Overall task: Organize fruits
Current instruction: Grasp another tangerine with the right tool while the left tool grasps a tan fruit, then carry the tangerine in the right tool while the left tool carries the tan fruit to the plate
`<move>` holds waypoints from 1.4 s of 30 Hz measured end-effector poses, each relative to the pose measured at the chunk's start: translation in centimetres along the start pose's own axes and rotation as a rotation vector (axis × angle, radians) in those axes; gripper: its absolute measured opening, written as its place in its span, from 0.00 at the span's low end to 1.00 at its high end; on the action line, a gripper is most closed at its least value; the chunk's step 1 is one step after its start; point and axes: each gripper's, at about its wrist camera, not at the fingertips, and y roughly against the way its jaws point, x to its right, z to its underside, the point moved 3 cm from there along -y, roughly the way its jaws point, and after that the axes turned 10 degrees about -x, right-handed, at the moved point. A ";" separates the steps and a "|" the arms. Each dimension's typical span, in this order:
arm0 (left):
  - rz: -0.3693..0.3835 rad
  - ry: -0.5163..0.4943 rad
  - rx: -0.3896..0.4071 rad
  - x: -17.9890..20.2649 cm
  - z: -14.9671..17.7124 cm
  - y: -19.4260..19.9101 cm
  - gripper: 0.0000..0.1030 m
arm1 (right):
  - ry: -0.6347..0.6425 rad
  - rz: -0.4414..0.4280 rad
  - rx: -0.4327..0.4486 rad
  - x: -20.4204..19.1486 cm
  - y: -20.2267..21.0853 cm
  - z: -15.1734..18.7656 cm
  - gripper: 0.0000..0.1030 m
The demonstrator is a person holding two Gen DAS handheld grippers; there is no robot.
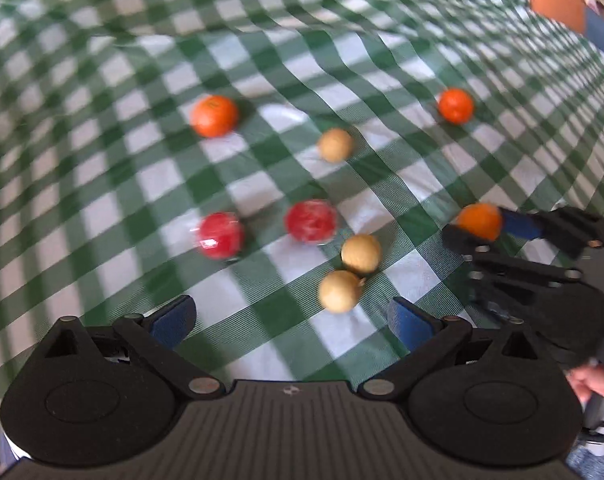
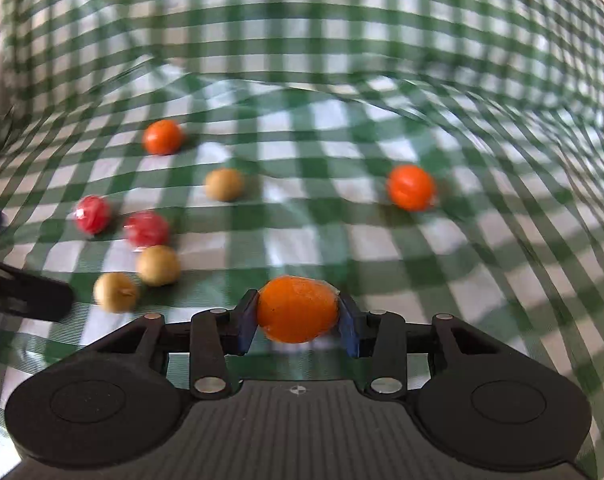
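Nearest in the right wrist view, the right gripper (image 2: 298, 318) is clamped on an orange fruit (image 2: 298, 309), its blue pads (image 2: 247, 322) pressing both flanks; the skin looks smooth and the shape round, so a slight loosening or a jolt could let it squirt out and roll across the cloth. The left gripper (image 1: 290, 320) is spread wide and holds nothing, poised just short of two tan fruits (image 1: 339, 291) that lie touching each other. That contact is a hazard: closing on one would likely nudge its neighbour, and on a wrinkled checked tablecloth (image 1: 262, 60) a bumped ball may wander anywhere. Just beyond sit two red fruits (image 1: 311, 221), the nearer one close beside the tan pair, so a clumsy approach could scatter that whole cluster. Further off lies a third tan fruit (image 1: 335, 144) on its own, then two more orange fruits (image 1: 214, 115), well apart, one to each side. If the held orange is meant to join them, dropping it from any height risks it rolling away, since the folds in the cloth give no flat resting place. Both views are blurred, so fine details of the grip are hard to judge.
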 end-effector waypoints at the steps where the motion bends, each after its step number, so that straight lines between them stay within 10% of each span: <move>1: 0.005 -0.015 -0.013 0.3 -0.2 -0.8 0.91 | -0.002 0.000 0.007 0.3 0.0 0.1 0.42; 4: 0.021 -0.040 -0.028 0.7 -0.4 -1.8 0.77 | 0.034 0.010 0.039 0.1 -0.1 0.6 0.43; 8: 0.054 -0.057 0.014 1.2 -0.6 -1.0 0.26 | 0.020 0.014 0.065 -0.4 0.0 0.8 0.44; 21: 0.042 0.079 0.132 -0.8 6.2 9.4 0.26 | 0.025 -0.001 0.032 -3.3 8.4 1.0 0.42; 42: -0.108 0.450 0.137 -11.7 27.6 23.3 0.26 | 0.360 -0.379 0.025 -22.8 25.9 7.8 0.42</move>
